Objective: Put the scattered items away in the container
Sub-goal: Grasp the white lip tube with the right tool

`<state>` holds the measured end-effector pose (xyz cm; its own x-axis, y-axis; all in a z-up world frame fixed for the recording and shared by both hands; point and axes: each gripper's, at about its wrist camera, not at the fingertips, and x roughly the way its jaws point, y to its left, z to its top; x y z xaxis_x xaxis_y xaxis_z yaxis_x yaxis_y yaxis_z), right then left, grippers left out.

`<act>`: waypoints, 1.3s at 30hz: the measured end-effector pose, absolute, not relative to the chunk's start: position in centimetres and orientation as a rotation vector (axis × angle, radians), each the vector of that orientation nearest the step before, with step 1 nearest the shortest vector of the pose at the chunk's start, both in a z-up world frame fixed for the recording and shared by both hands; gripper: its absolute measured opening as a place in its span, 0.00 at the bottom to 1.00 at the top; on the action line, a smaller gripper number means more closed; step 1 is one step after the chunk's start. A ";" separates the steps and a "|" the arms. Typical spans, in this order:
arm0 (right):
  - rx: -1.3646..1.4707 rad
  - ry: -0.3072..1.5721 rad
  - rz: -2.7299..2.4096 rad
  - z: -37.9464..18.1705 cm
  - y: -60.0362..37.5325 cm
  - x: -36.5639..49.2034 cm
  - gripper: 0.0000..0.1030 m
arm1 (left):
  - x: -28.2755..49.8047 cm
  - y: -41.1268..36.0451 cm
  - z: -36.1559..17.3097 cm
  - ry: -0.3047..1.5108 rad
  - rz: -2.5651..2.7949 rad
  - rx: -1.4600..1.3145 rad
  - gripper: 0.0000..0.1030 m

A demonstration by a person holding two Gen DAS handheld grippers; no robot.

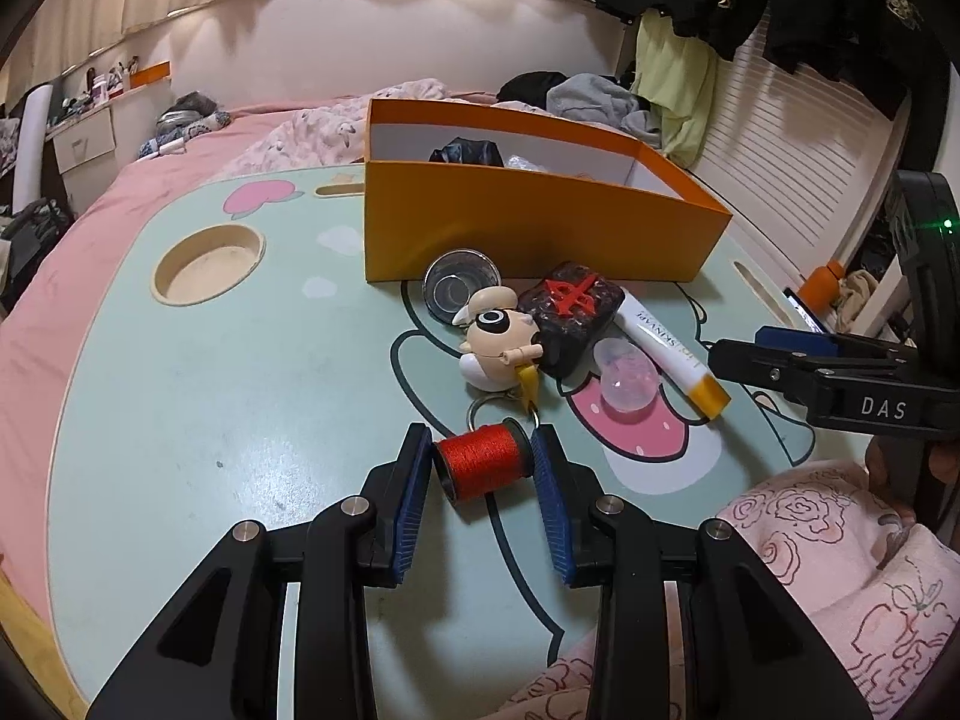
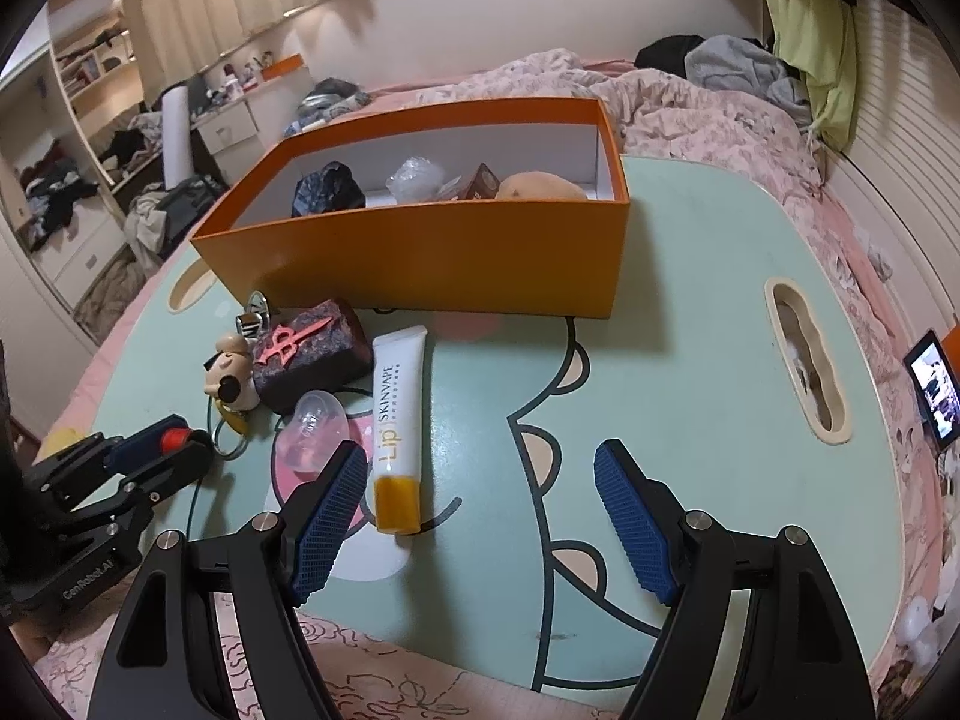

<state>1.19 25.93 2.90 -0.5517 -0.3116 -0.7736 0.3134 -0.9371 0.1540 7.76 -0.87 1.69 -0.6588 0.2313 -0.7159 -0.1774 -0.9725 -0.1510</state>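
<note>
With its blue pads against both spool ends, your left tool (image 1: 482, 468) grips the red thread spool (image 1: 480, 461) at the table (image 1: 180, 420). Your right tool (image 2: 480, 516) stands released beside the lip tube (image 2: 396, 420). Beyond lie the figurine keychain (image 1: 498, 336) and dark block (image 1: 570, 312); farthest, the orange box (image 1: 540, 228).

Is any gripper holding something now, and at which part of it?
The left gripper holds the red thread spool by its two end flanges. The right gripper is open and holds nothing.
</note>
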 end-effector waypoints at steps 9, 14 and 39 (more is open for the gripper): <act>1.254 0.021 -2.489 2.7 25.6 1.3 0.76 | 7.8 -0.8 1.5 -0.101 2.667 -1.174 0.35; 1.256 0.022 -2.487 2.6 25.6 1.2 0.76 | 7.8 -0.7 1.5 -0.089 2.668 -1.179 0.35; 1.291 0.148 -2.425 1.9 22.5 -0.3 0.43 | 8.0 -0.1 1.2 0.018 2.694 -1.162 0.35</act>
<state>-0.34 22.47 1.95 -0.5007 -0.2870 -0.8166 0.3843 -0.9191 0.0874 7.97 -0.08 1.22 -0.6683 0.1842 -0.7208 -0.1937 -0.9785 -0.0705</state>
